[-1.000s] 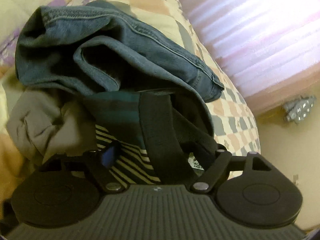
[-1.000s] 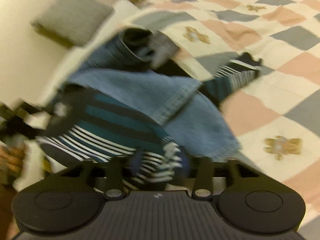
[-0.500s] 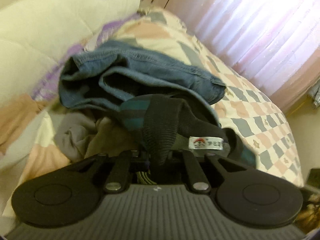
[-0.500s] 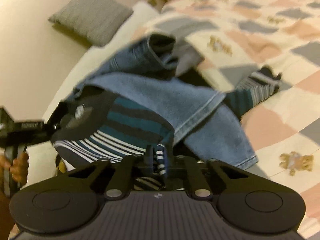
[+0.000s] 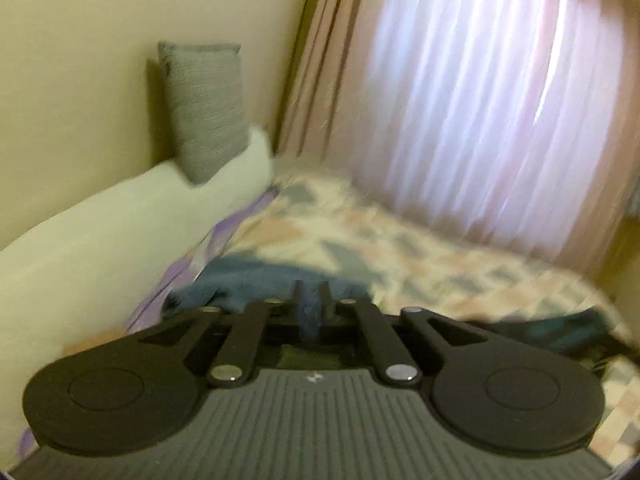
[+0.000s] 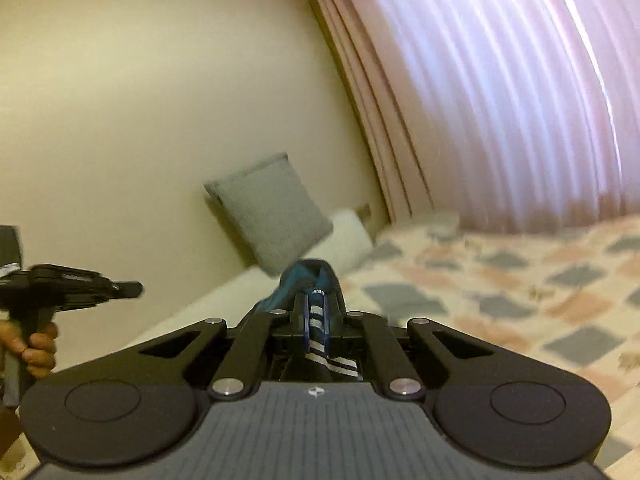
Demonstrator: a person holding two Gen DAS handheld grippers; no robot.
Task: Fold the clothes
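Landmark for all positions: the grey pillow, which leans against the wall above the white headboard cushion. In the right wrist view, the left gripper appears at the far left, below and left of the grey pillow, carried by a hand on its grip; its jaws read as together. In the left wrist view, the left gripper is clamped on a dark fold of fabric, too blurred to name with certainty, but judged to be part of the striped sweater. The blue jeans lie on the checked bedspread, below and slightly right of the grey pillow, just beyond the left fingertips. The right gripper, below and right of the grey pillow in its own view, is clamped on the teal, navy and white striped sweater, which passes between the jaws and bunches just ahead of them. Critical relation: the sweater is held by both grippers, so its long axis is judged to run from the left gripper across to the right one, with its body hanging below both, out of view. Neither hand is nearer; each holds one end. The next move, as judged, requires the grippers to draw apart level, tensioning the garment before it is lowered flat onto the bedspread, right of the pillow.
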